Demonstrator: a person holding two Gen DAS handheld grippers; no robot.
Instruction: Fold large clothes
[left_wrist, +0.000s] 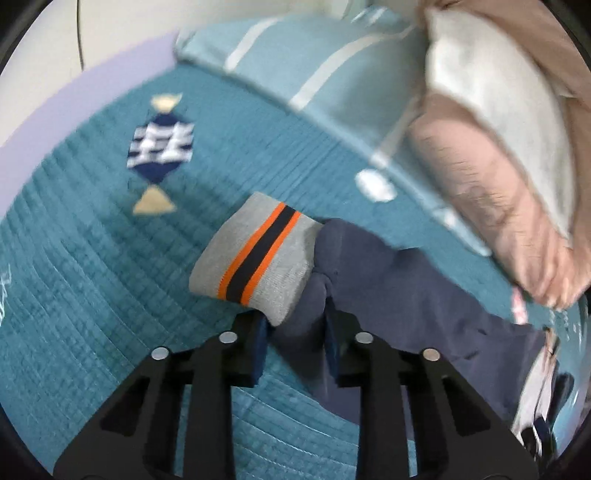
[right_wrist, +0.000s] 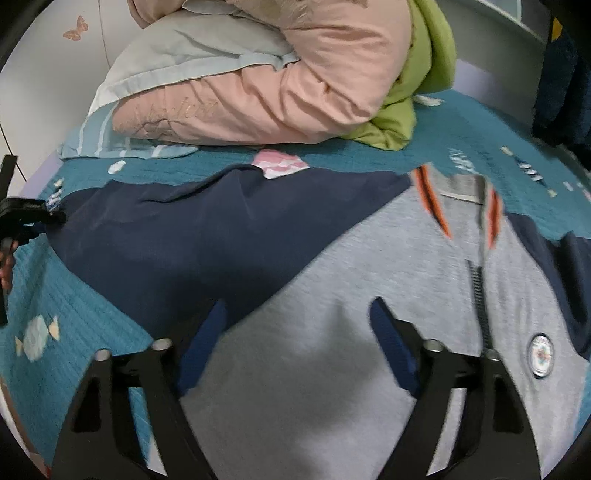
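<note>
Because the left gripper (left_wrist: 295, 328) pinches only a small bunch of navy cloth where the sleeve (left_wrist: 388, 288) meets the grey striped cuff (left_wrist: 255, 258), the likeliest failure, as I judge it, is that the fold slips out once the sleeve is drawn across, letting it drop short or twisted on the bed (left_wrist: 92, 277). Its jaws stand narrow and the pads press the cloth from both sides. The right gripper (right_wrist: 299, 343) has its jaws partly open and holds nothing; the grey body of the jacket (right_wrist: 332, 277) lies flat beneath it with no cloth gathered between the pads. If it closes on that flat panel it may take nothing, or drag the front layer off the back one and rumple the zip (right_wrist: 480, 295) at 2 o'clock. Both grippers point steeply down at the bed. The jacket lies spread on the teal quilt, its navy sleeve running toward 9 o'clock in the right wrist view, where the left gripper shows at the frame edge, with the pink quilt (right_wrist: 295, 74) and pillow (right_wrist: 177, 55) piled at 12 o'clock.
</note>
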